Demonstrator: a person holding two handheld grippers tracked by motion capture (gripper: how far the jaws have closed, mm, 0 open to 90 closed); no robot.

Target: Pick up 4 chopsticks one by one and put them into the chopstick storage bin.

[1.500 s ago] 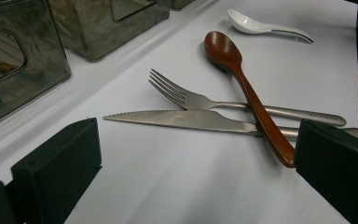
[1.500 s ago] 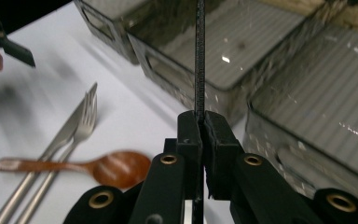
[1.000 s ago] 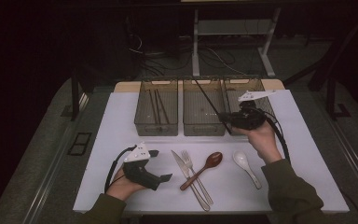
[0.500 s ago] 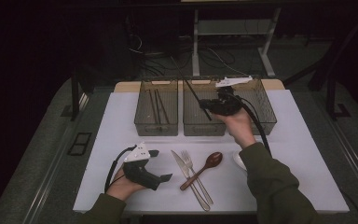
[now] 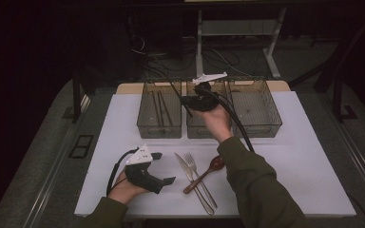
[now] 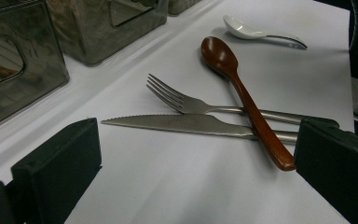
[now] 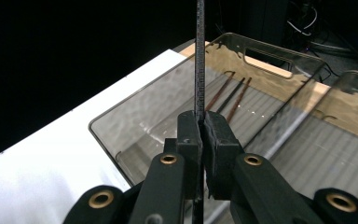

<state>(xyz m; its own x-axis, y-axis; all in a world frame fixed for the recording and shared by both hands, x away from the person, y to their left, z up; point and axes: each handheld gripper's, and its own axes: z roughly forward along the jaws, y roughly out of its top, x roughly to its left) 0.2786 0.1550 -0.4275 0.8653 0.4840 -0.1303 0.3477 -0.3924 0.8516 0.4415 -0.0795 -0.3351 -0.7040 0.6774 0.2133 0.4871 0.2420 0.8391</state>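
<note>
Item: black chopstick [image 7: 199, 60], clamped upright between our right gripper [image 7: 200, 126] fingers, above the left-hand bin [image 5: 159, 115] holding more chopsticks [image 7: 228, 95]. Left gripper [image 6: 191, 163] rested on the worktop [image 5: 309, 166], fingers spread and grasping nothing; knife [image 6: 182, 123], fork [image 6: 186, 101], wooden spoon [image 6: 242, 93] just beyond them, white spoon [image 6: 251, 31] farther off.

— Where does the right gripper [image 5: 186, 102] sit? 
— Around twelve o'clock on the table, forearm stretched forward, jaws pinched together and pointing toward nine o'clock.

— And the left gripper [image 5: 163, 168]? 
— Near seven o'clock, low by the hand, jaws spread wide, aimed toward three o'clock.
</note>
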